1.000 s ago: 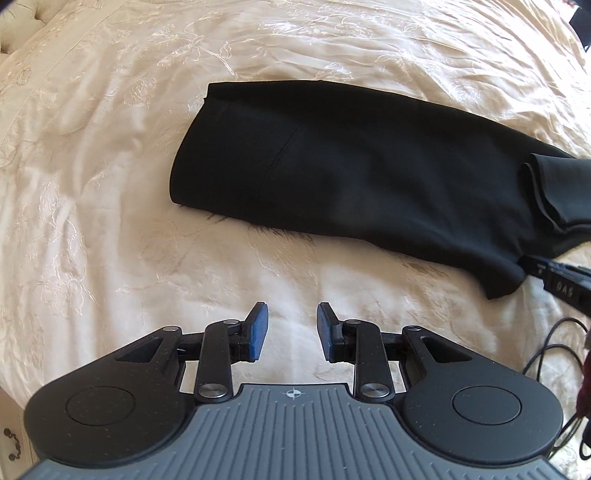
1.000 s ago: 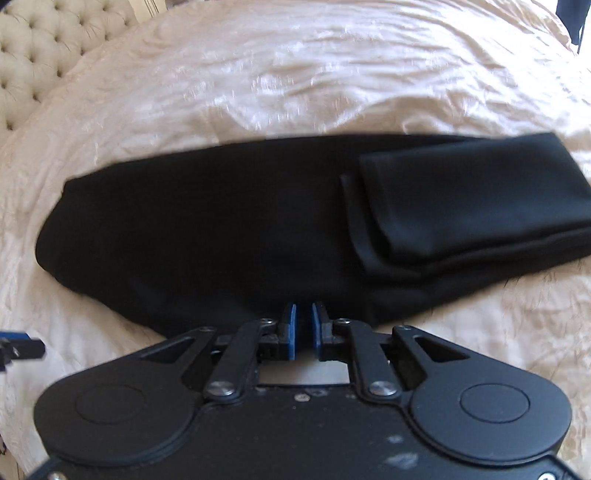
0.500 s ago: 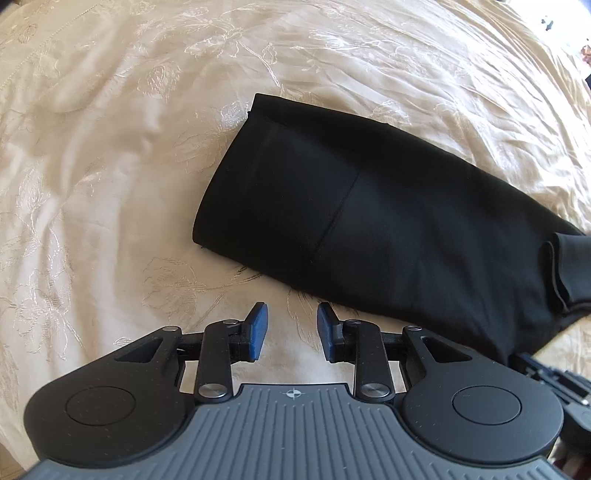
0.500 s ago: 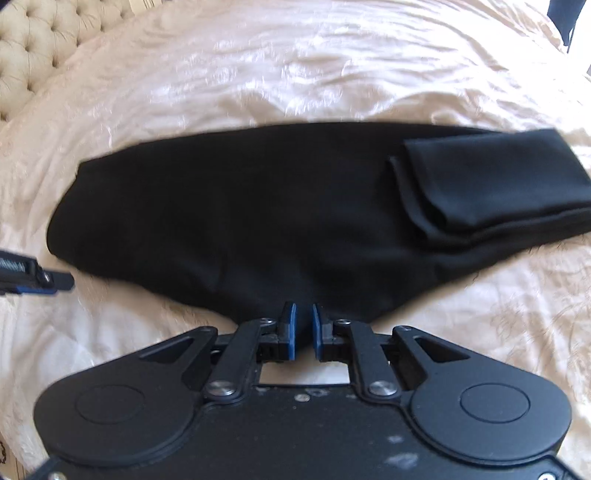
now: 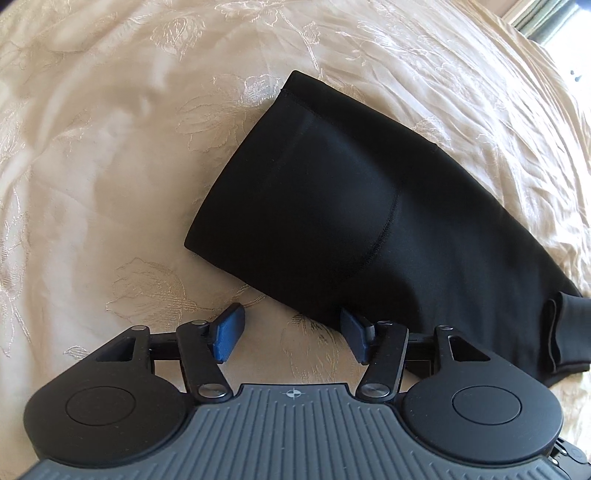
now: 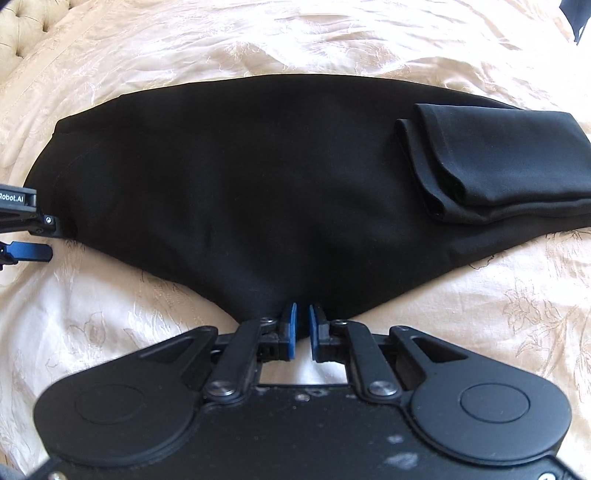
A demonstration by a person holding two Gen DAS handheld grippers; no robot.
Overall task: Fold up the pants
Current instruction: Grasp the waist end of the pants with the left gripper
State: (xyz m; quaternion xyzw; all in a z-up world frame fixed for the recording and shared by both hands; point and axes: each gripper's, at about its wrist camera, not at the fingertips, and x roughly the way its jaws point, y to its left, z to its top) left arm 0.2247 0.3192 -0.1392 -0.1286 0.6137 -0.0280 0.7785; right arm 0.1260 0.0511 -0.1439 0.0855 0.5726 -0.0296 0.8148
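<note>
Black pants (image 6: 258, 184) lie flat on a cream bedspread, waist end to the left, leg ends folded back on top at the right (image 6: 498, 158). My right gripper (image 6: 300, 325) is shut on the pants' near edge at the crotch point. My left gripper (image 5: 291, 332) is wide open just off the waist end of the pants (image 5: 351, 206); its right fingertip touches the near edge of the cloth. The left gripper also shows at the left edge of the right wrist view (image 6: 26, 236).
The cream embroidered bedspread (image 5: 92, 166) surrounds the pants on all sides. A tufted headboard (image 6: 18, 33) shows at the far left corner in the right wrist view.
My left gripper has moved in close to the waist end and opened wider. My right gripper has stayed shut at the crotch edge and come a little lower over the pants.
</note>
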